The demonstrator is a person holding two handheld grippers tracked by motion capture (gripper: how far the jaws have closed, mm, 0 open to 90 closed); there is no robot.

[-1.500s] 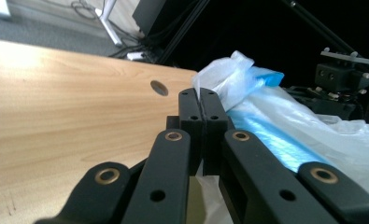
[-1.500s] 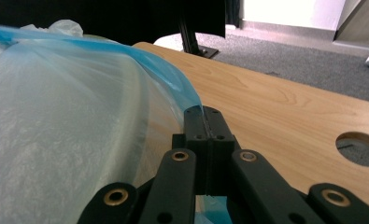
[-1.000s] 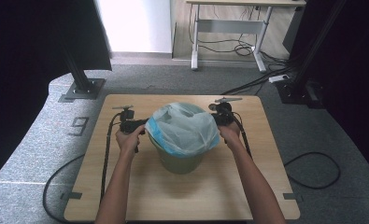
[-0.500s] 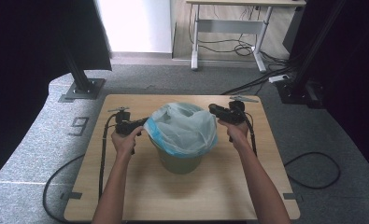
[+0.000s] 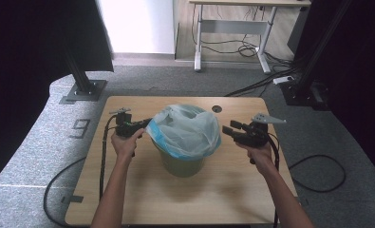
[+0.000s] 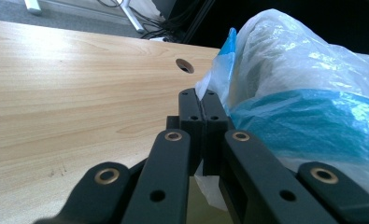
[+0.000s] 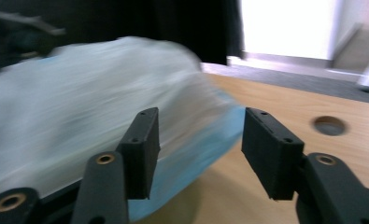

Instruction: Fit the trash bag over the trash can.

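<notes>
A green bin stands mid-table with a translucent white-and-blue bag puffed over its rim. My left gripper is at the bag's left edge. In the left gripper view it is shut on a fold of the bag. My right gripper hovers to the right of the bin, apart from the bag. Its jaws have just been opening. In the right gripper view the right gripper stands open, nothing pressed between its pads, and the bag lies blurred beyond it.
The wooden table has a round hole behind the bin. Cables trail from both grippers over the table's sides. Dark stands and a desk frame sit on the carpet beyond.
My right gripper has let go of the bag's right edge, opened, and moved right, away from the bin. The left gripper has kept its hold and place.
</notes>
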